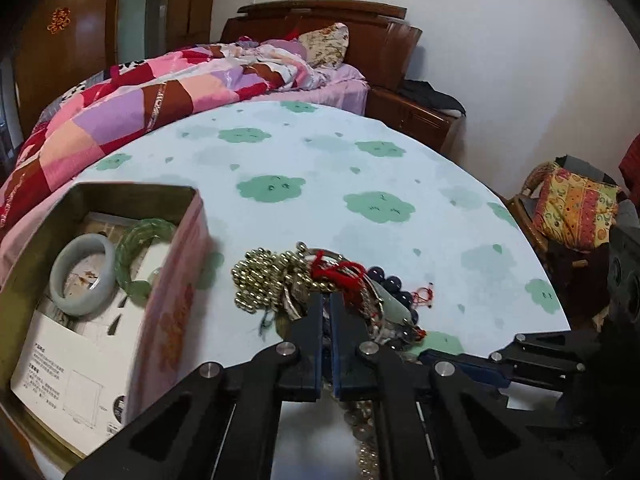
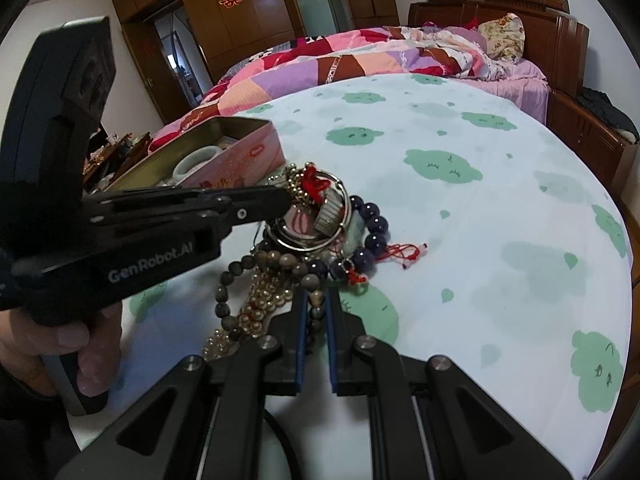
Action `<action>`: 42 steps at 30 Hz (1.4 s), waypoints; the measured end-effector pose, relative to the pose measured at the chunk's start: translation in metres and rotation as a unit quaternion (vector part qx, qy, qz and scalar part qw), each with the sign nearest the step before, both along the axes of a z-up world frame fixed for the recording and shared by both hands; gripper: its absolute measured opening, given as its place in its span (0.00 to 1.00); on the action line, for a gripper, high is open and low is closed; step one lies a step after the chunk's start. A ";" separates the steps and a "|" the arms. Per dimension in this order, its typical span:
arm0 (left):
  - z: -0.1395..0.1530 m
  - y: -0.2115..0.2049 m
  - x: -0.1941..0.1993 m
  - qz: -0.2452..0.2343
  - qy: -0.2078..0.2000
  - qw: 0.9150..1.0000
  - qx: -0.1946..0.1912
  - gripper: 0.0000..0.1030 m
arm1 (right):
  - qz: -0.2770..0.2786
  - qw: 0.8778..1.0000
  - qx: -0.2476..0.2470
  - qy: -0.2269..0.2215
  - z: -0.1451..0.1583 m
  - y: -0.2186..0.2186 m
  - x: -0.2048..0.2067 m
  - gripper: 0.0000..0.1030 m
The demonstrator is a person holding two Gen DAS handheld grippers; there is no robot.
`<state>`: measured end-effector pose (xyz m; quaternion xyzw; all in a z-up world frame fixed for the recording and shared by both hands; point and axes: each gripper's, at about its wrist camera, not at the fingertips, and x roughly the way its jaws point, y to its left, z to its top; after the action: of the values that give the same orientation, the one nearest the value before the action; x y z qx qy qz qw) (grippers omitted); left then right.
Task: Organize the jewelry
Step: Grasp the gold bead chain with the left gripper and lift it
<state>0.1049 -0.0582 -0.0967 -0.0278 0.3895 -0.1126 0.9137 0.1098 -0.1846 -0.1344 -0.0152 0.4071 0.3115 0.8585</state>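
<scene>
A tangled jewelry pile (image 1: 308,280) lies on the round table: gold bead chain (image 1: 256,280), red cord, silver bangles (image 2: 308,220), dark blue bead bracelet (image 2: 370,232), brown bead bracelet (image 2: 272,264). My left gripper (image 1: 326,300) is nearly shut in the pile, what it grips is hidden; it also shows in the right wrist view (image 2: 286,200). My right gripper (image 2: 316,300) is shut on the brown bead bracelet. A pink tin box (image 1: 176,280) at the left holds a pale jade bangle (image 1: 84,276) and a green bracelet (image 1: 140,248).
The table (image 1: 320,168) has a white cloth with green cloud shapes. A bed with a patchwork quilt (image 1: 140,92) lies behind it. A chair with a yellow cushion (image 1: 572,208) stands at the right. My right gripper's body (image 1: 520,360) lies at the table's near right edge.
</scene>
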 end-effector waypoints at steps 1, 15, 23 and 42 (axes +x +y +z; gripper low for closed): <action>0.003 0.001 -0.001 0.006 -0.010 1.000 0.005 0.03 | 0.001 1.000 -0.001 0.000 0.000 0.001 0.000 0.11; 0.009 -0.002 0.006 0.003 -0.011 1.000 -0.006 0.09 | 0.009 1.000 -0.005 0.003 -0.001 0.001 0.000 0.11; 0.014 -0.001 0.012 0.017 -0.036 0.999 0.019 0.69 | 0.009 1.000 -0.007 0.001 -0.003 0.001 0.000 0.11; 0.011 0.001 0.018 0.001 -0.015 1.000 -0.005 0.09 | 0.011 1.000 -0.006 0.004 -0.003 0.003 -0.002 0.11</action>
<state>0.1225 -0.0576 -0.0855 -0.0308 0.3751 -0.1141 0.9194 0.1082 -0.1820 -0.1370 -0.0237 0.4121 0.3183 0.8534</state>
